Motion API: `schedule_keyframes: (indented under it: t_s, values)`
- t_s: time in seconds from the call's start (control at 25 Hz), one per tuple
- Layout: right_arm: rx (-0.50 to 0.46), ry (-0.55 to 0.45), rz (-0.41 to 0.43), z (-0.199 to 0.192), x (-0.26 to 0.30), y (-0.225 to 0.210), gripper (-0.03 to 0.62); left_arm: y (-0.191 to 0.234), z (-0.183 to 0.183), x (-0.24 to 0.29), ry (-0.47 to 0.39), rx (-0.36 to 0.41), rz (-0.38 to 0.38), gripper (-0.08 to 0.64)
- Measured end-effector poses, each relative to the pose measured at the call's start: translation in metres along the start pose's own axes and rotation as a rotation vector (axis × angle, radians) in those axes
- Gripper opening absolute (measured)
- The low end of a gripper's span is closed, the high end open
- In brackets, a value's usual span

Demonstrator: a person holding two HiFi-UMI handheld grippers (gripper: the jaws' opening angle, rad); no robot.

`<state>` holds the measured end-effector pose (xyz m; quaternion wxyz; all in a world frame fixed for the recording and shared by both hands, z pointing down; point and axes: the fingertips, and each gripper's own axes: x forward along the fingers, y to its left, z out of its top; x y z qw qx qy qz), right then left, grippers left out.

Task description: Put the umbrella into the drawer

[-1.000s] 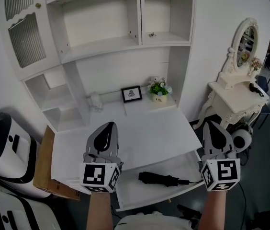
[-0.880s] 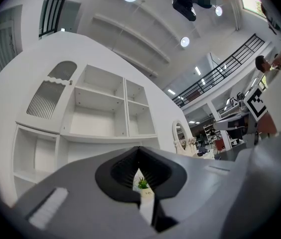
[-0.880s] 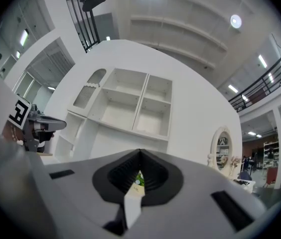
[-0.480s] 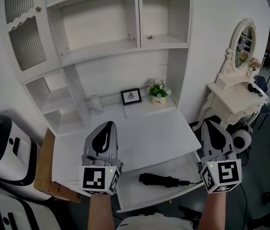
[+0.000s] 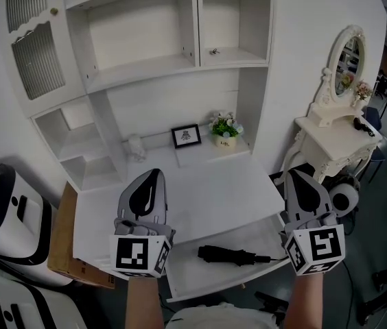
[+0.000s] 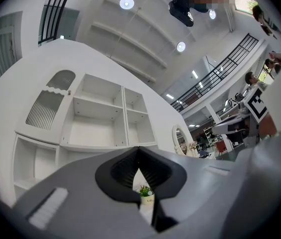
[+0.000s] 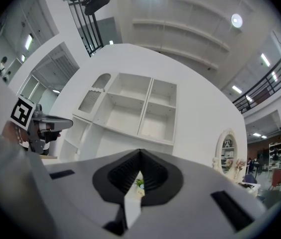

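The umbrella (image 5: pixel 229 255) lay in the open drawer (image 5: pixel 185 274), below the surface's (image 5: pixel 207 194) front edge. At the surface's rear stood a picture frame (image 5: pixel 186 136), with a potted plant (image 5: pixel 226 128) just right of it.

The black umbrella (image 5: pixel 232 255) lies inside the open drawer (image 5: pixel 195 271).

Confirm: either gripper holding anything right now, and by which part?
Nothing held. Left gripper and right gripper are both shut and empty; the umbrella lies loose in the open drawer.
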<state>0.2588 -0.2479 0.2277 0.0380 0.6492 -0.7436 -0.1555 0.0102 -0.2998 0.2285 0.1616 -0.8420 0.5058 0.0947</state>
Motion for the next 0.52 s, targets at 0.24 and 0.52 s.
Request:
schedule_keyframes:
  t_s: [0.24, 0.52]
  values:
    - [-0.004, 0.008, 0.009, -0.0024, -0.0012, 0.0034, 0.005, -0.0007, -0.0015, -0.0030, 0.001, -0.005, -0.003, 0.009]
    - [-0.018, 0.020, 0.026, -0.0033, -0.0020, 0.0101, 0.005, -0.0004, -0.0020, -0.0057, 0.005, -0.011, -0.006, 0.009]
